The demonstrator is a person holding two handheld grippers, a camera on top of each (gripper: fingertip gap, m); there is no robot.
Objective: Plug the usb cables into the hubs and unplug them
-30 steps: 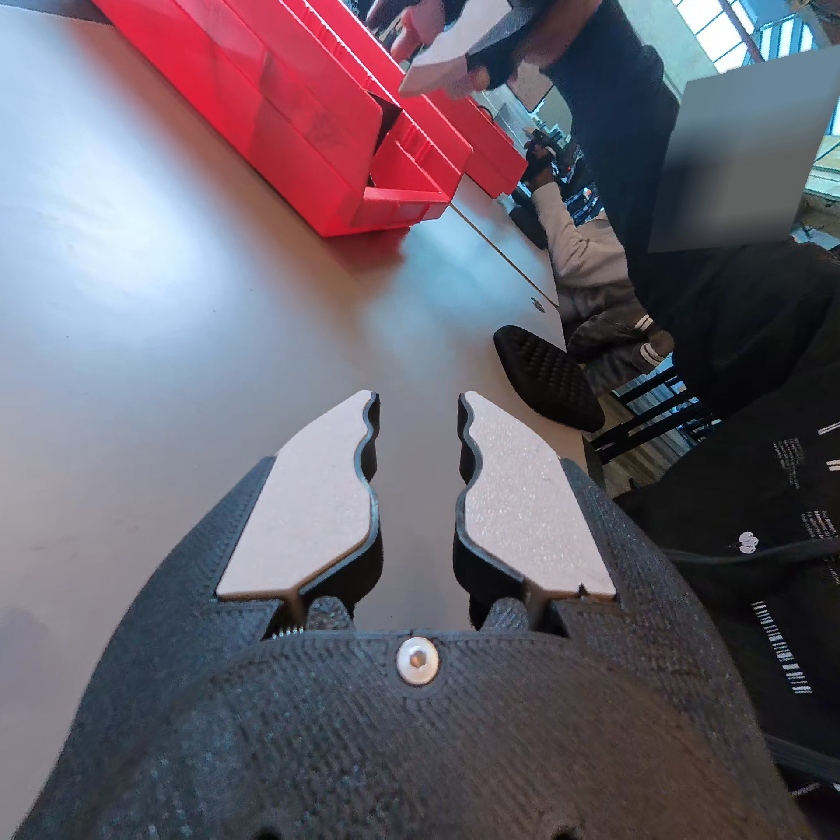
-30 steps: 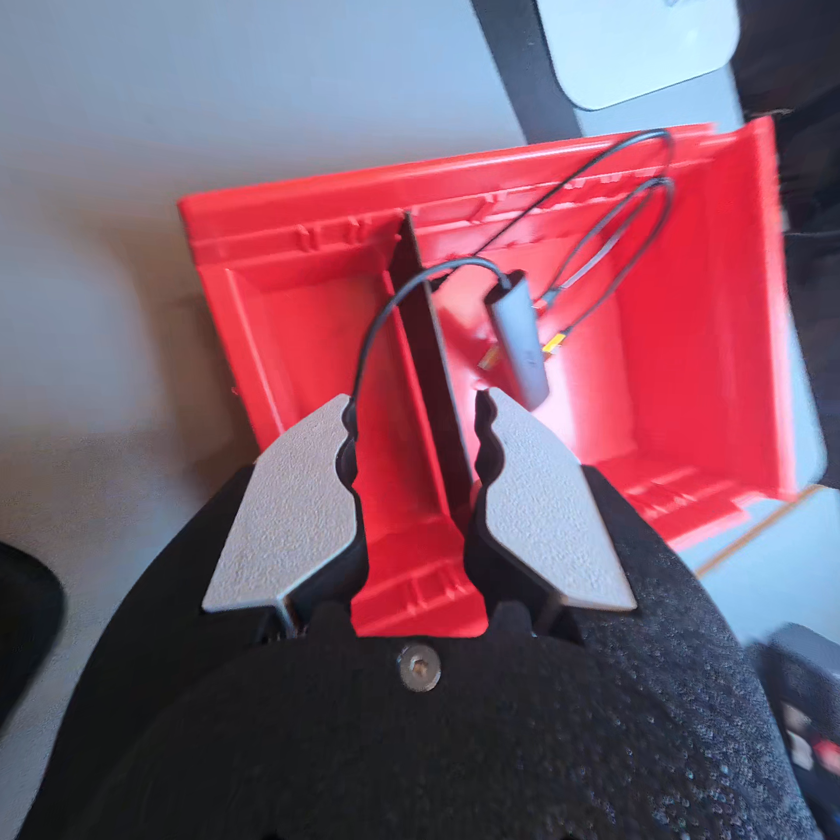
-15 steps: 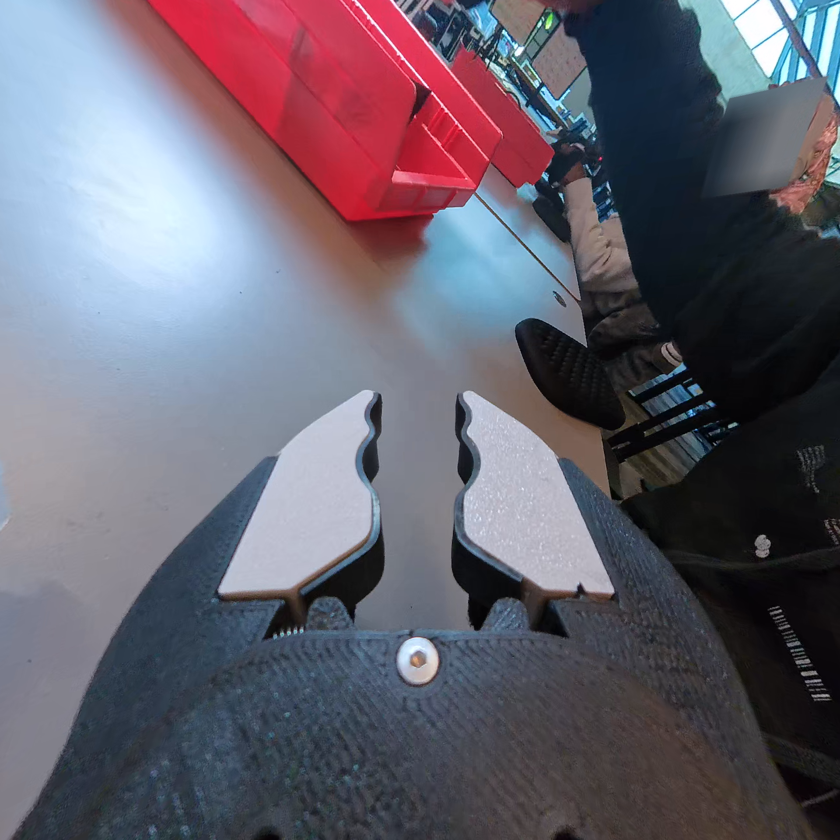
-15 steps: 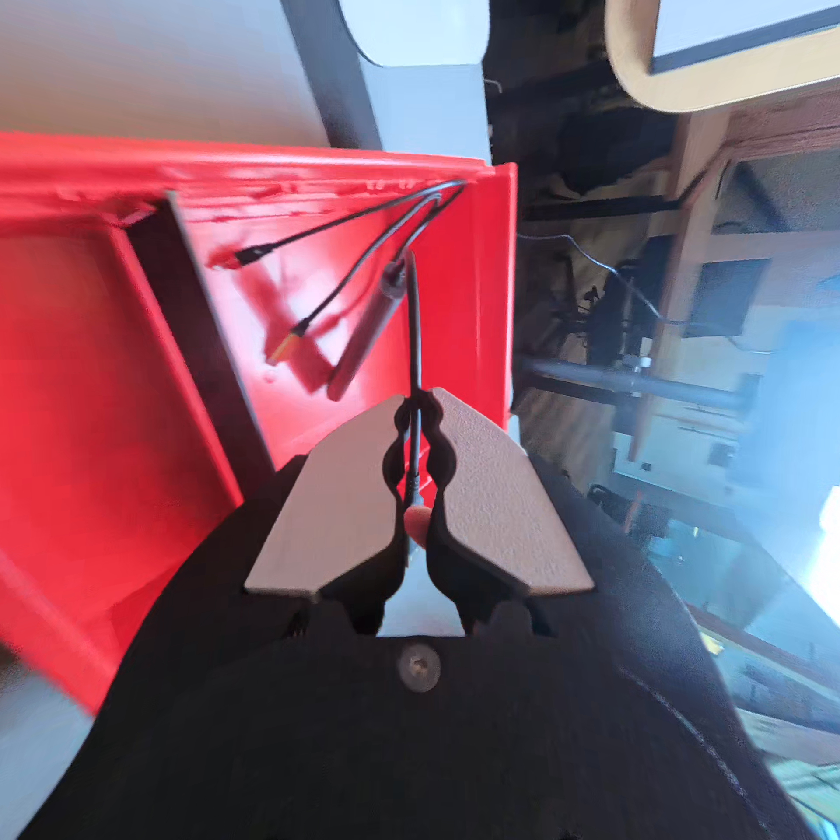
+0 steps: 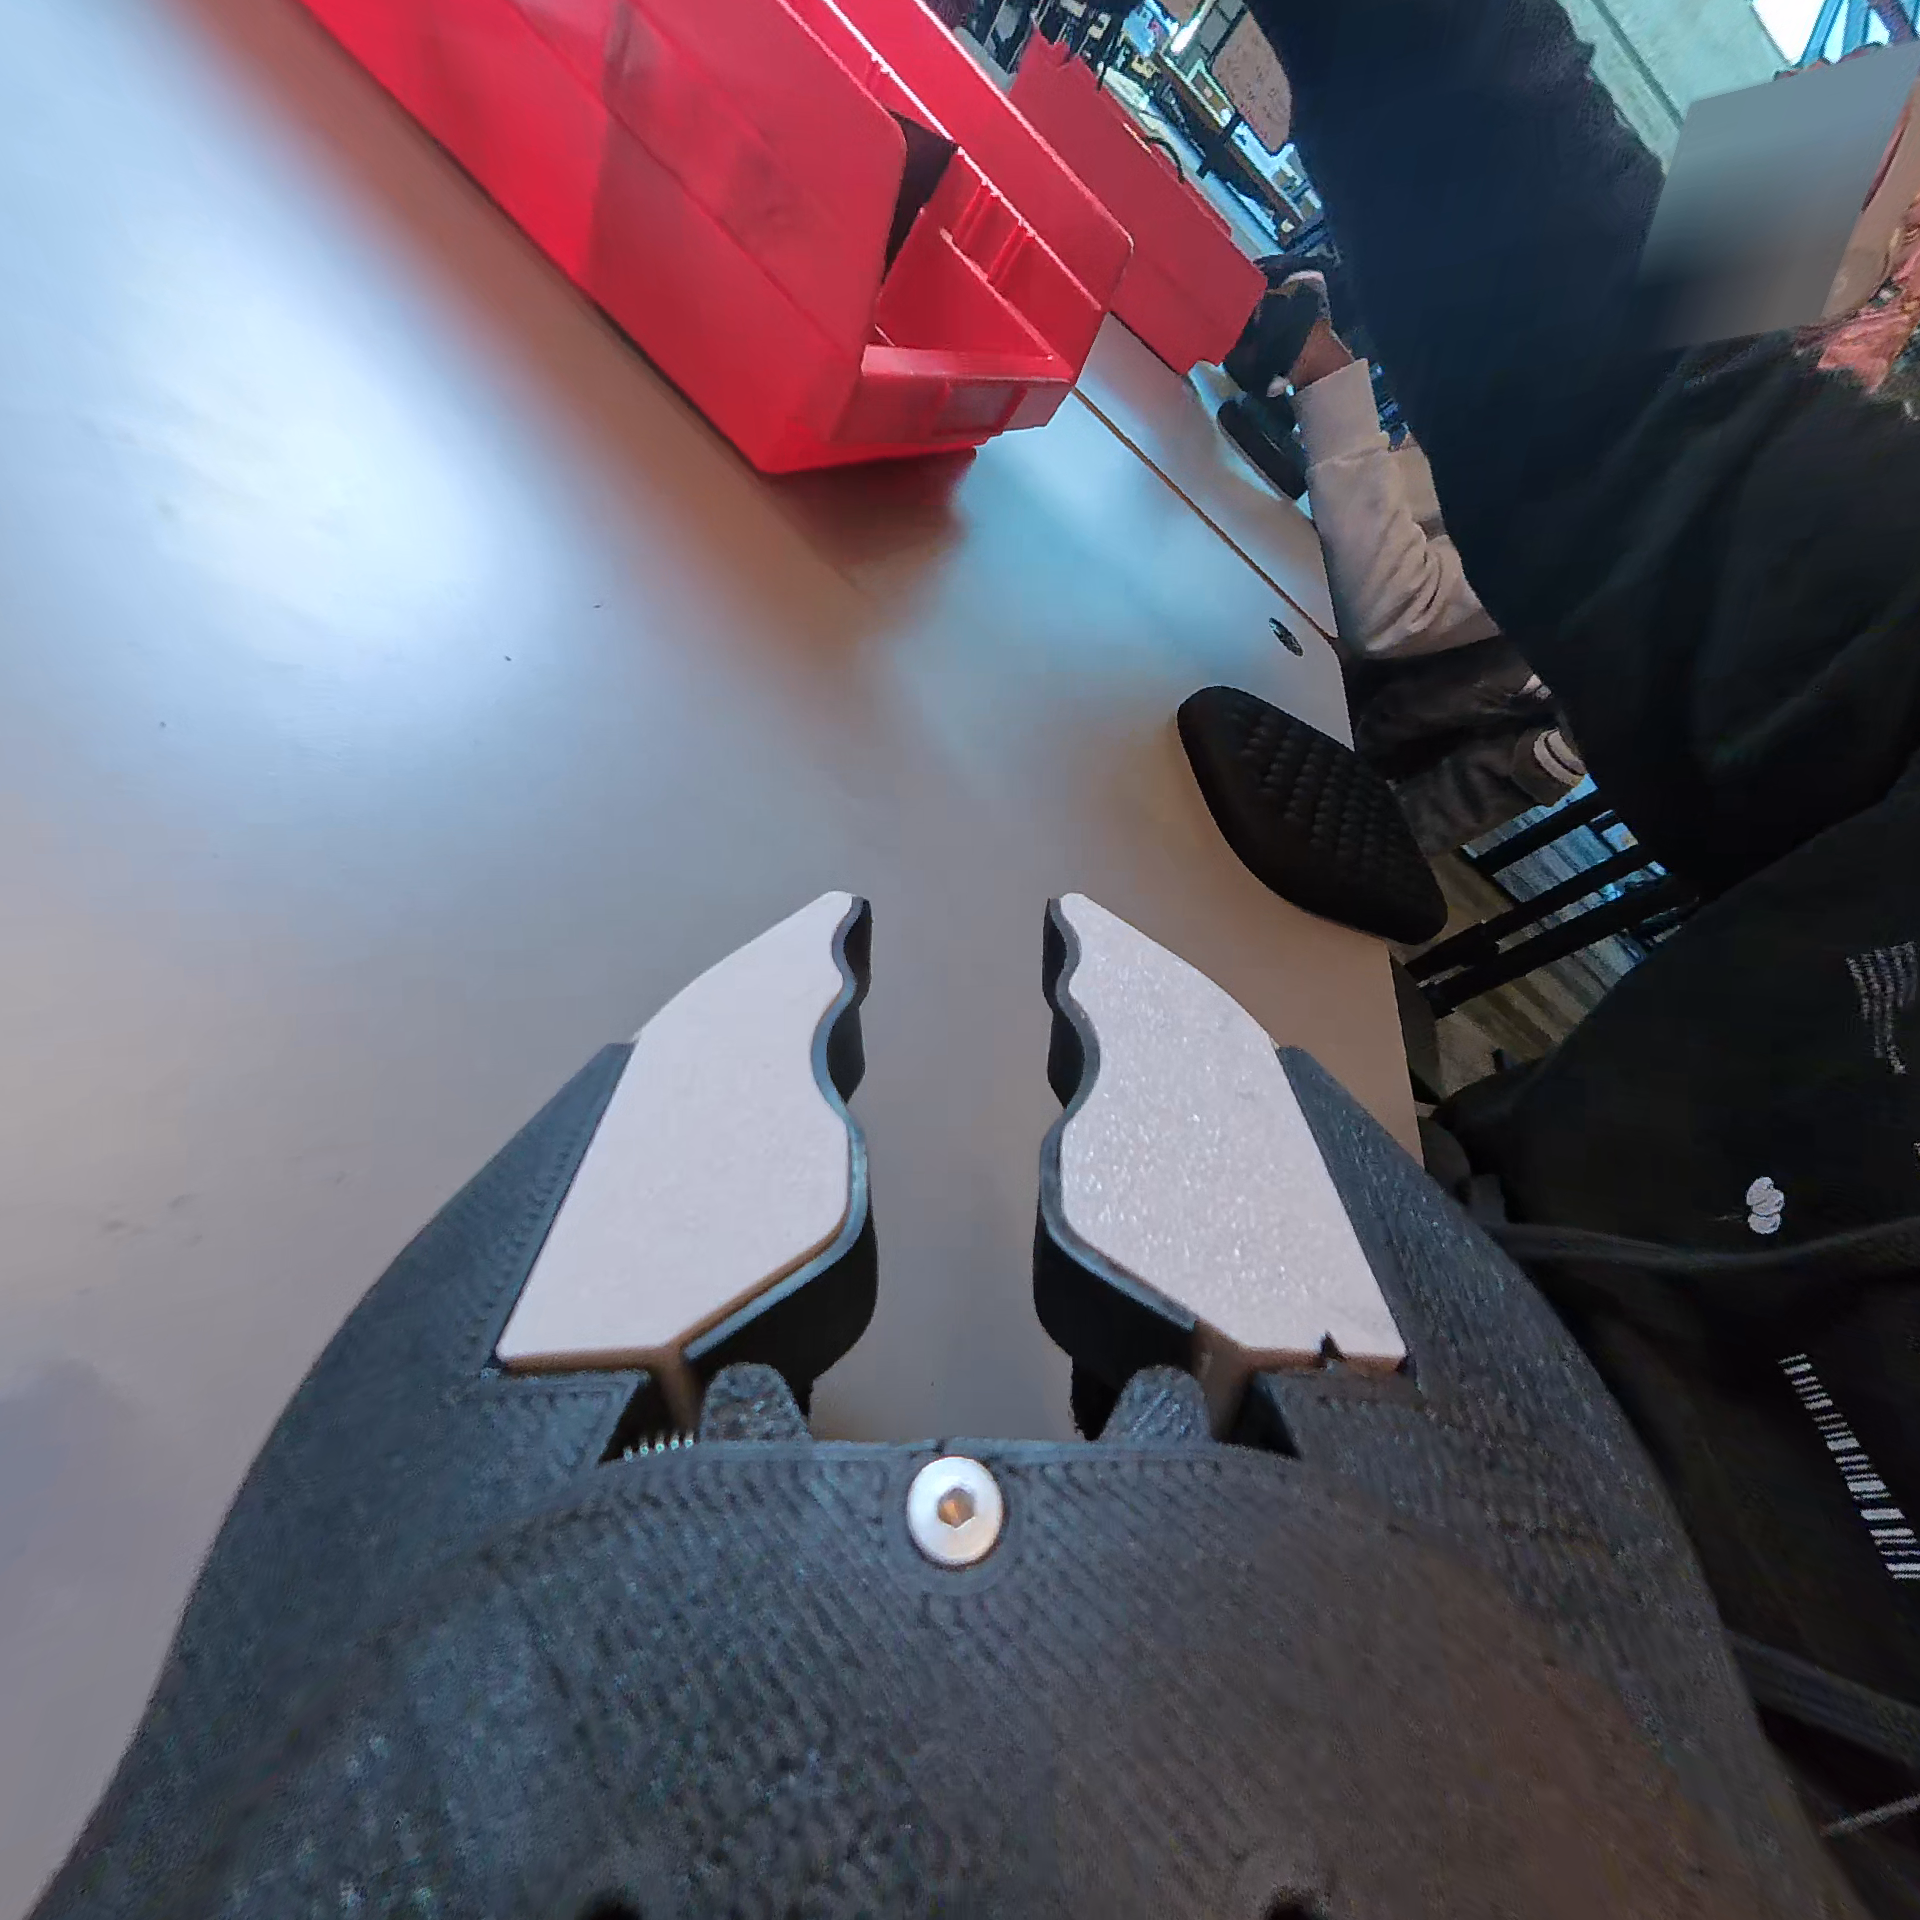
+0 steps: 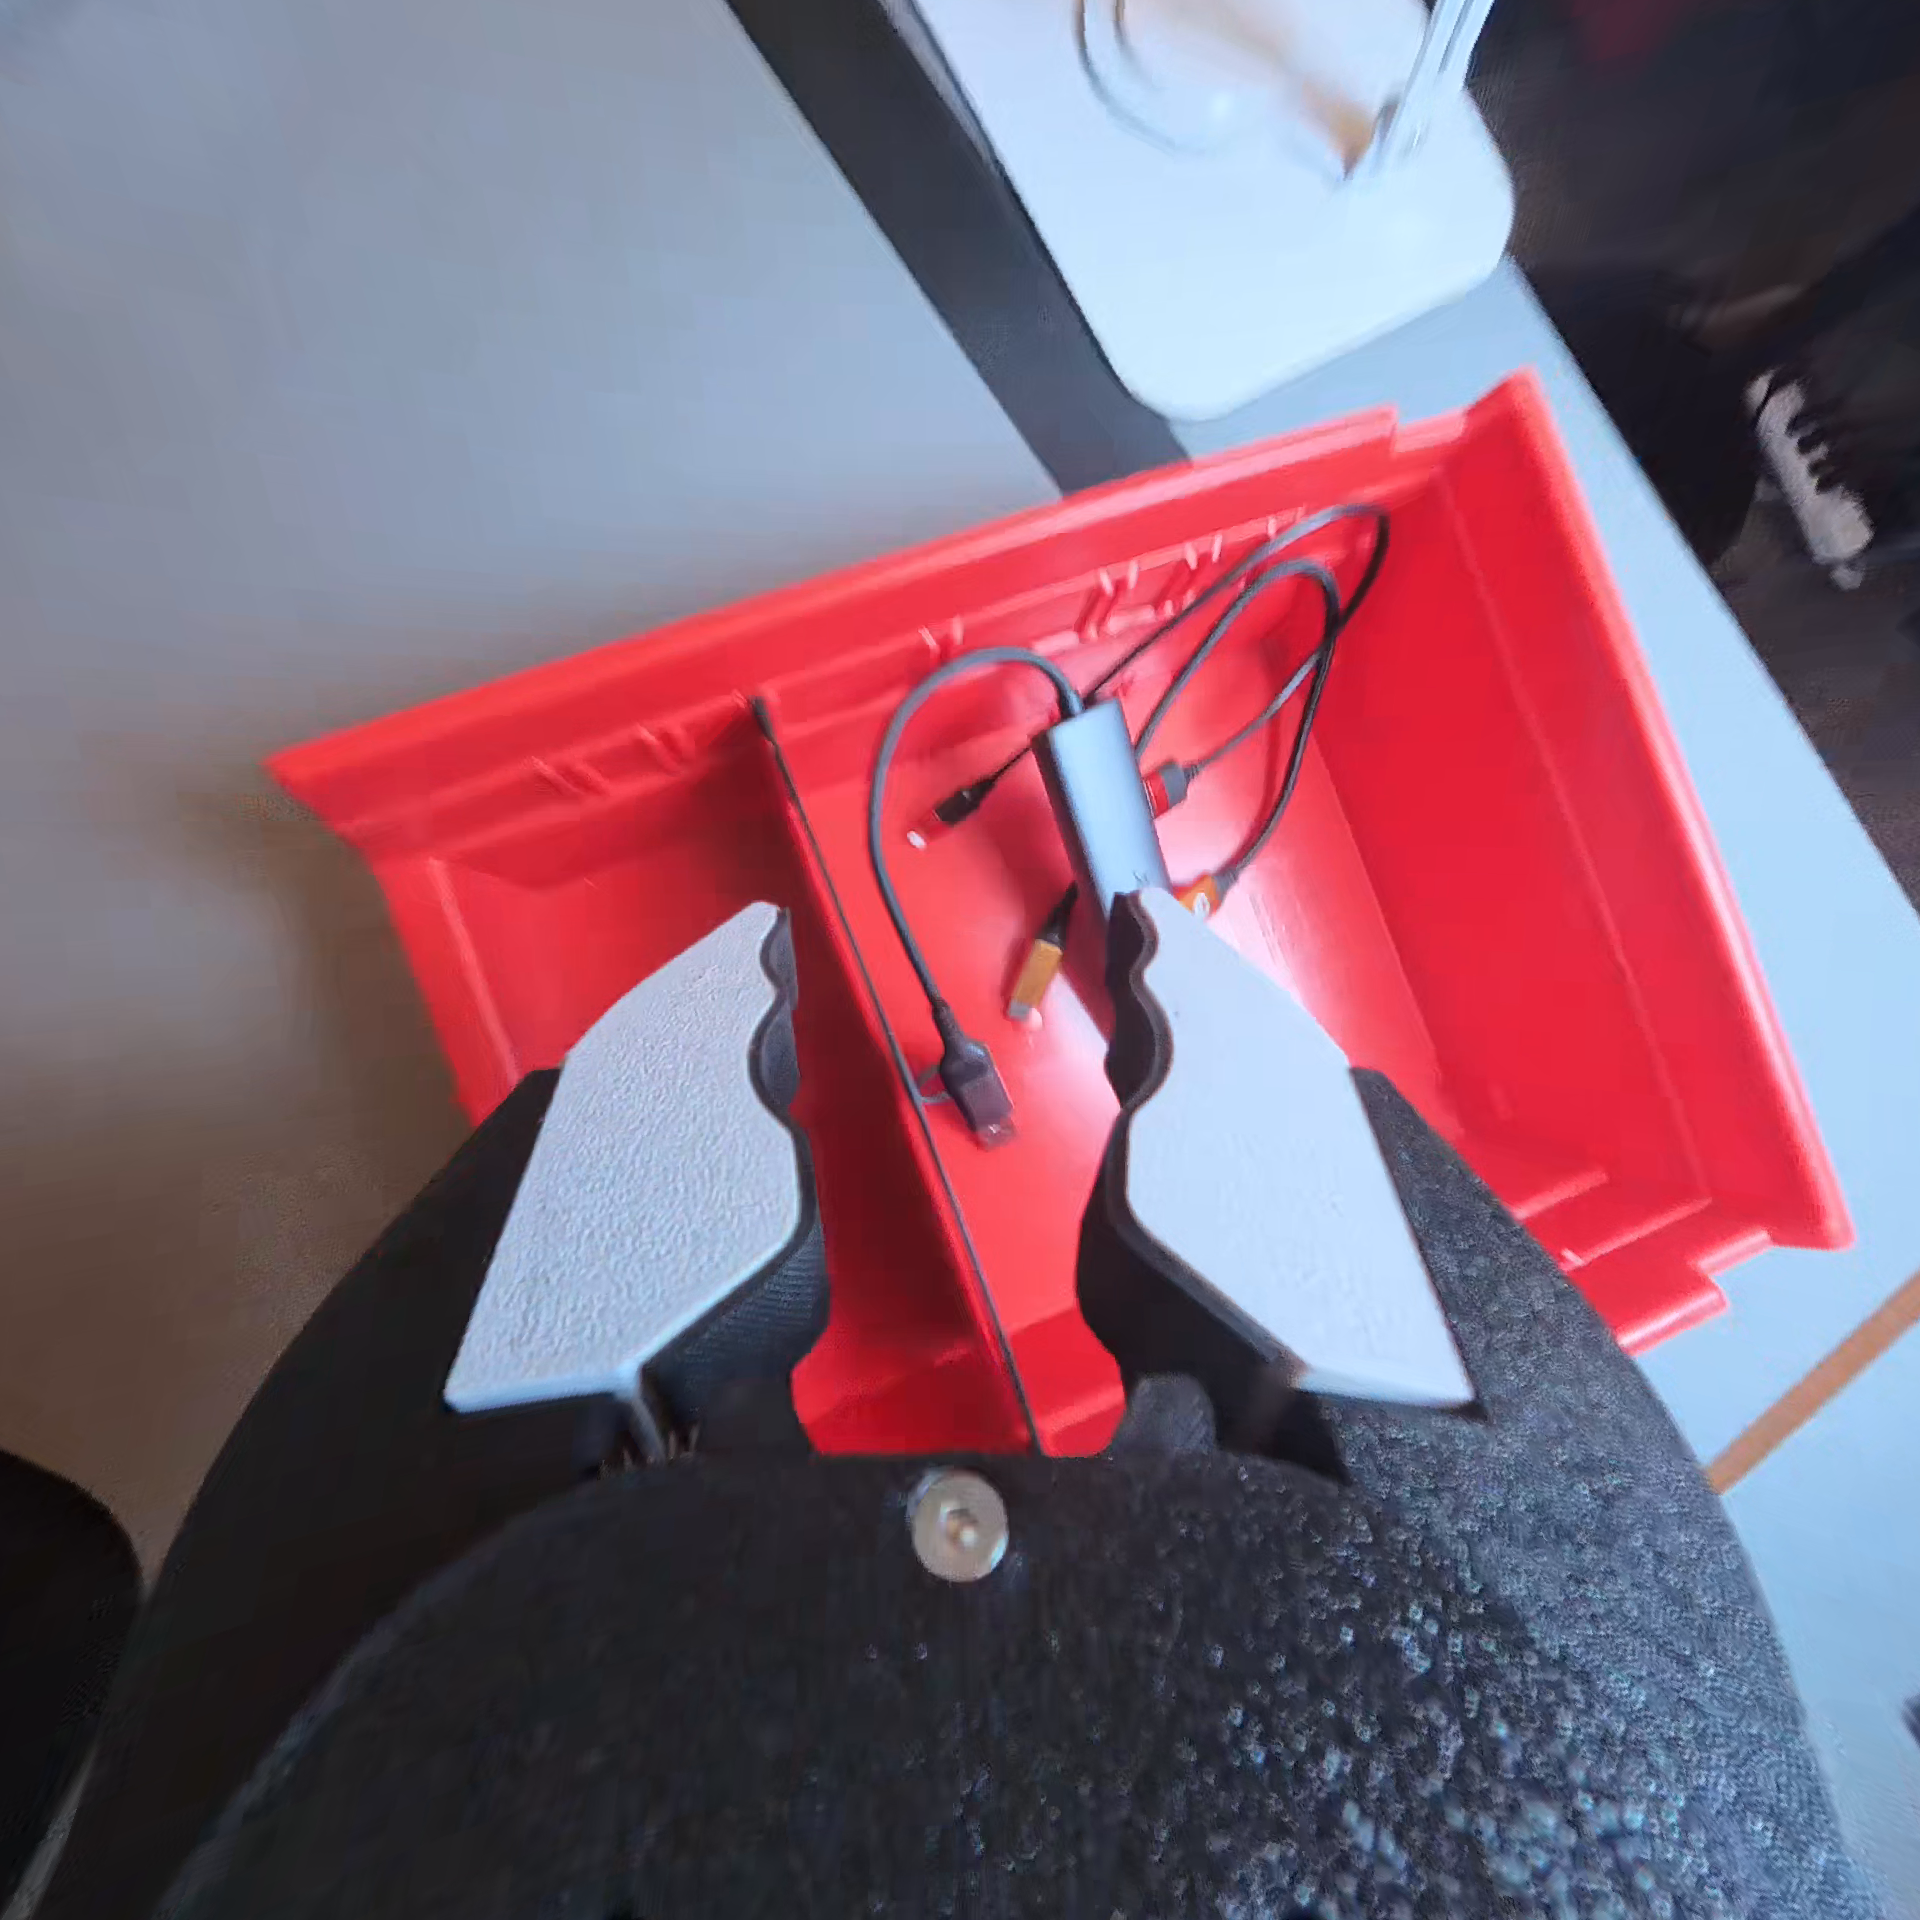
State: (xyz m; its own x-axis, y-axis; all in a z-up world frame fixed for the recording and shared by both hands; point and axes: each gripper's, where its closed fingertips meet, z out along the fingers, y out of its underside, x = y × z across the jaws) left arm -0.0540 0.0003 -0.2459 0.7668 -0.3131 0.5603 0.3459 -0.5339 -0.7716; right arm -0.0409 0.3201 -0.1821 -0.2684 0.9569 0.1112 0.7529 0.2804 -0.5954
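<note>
In the right wrist view a grey USB hub (image 6: 1103, 808) lies in the right compartment of a red bin (image 6: 623, 769), with its own dark cable (image 6: 904, 831) curving down to a black plug (image 6: 977, 1091). Thin black cables (image 6: 1299, 665) with orange plugs (image 6: 1039, 966) lie beside it. My right gripper (image 6: 945, 914) is open and empty above the bin, its jaws wide either side of the black divider (image 6: 883, 1018). My left gripper (image 5: 956, 914) is open and empty low over the grey table (image 5: 416, 727), far from the red bin (image 5: 790, 270).
A white tray (image 6: 1247, 208) with a clear glass sits beyond the bin past a black strip. In the left wrist view a black chair armrest (image 5: 1309, 821) sits at the table's right edge, with people in dark clothes (image 5: 1714, 623) and more red bins (image 5: 1132, 239) behind. My hands' fingertips stand some 35 cm from each other. The grey USB hub (image 6: 1103, 808) is about 8 cm from my right fingertips and 35 cm from my left.
My right gripper was shut on the hub's cable half a second ago; now it is open, the hub and cable lie in the bin, and the view has swung back over it. The left gripper barely moved.
</note>
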